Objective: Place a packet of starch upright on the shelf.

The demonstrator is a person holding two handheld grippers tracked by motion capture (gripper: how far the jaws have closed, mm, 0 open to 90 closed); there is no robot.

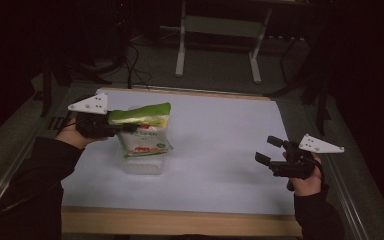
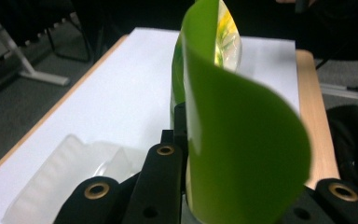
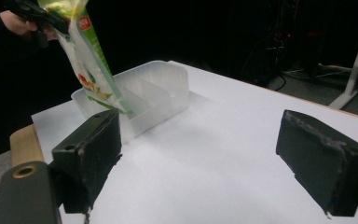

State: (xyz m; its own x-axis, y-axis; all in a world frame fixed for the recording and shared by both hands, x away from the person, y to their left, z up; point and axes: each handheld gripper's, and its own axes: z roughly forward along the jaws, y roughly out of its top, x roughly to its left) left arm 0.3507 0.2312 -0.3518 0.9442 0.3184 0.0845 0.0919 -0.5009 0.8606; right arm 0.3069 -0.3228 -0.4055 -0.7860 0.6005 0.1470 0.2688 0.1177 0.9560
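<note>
Green-topped snack bag [image 1: 142, 127] hangs from the left gripper [image 1: 111, 123] in the high view, clamped at its top edge, its lower end over a clear plastic tray [image 1: 141, 163] on the white table sheet [image 1: 220, 150]. The right gripper [image 1: 269, 150] sits well apart near the right border, jaws spread, holding nothing.

Left gripper view: the bag's green flap [image 2: 242, 154] is pinched between the jaws; the tray [image 2: 60, 172] lies below, to the left.

Right gripper view: the bag's bottom corner [image 3: 114, 100] dips inside the divided tray [image 3: 154, 93]. Recommendation: lower straight, keeping the corner within one compartment, and release only once the bag rests. Open sheet surrounds the tray; the wooden front edge [image 1: 180, 222] is near.
</note>
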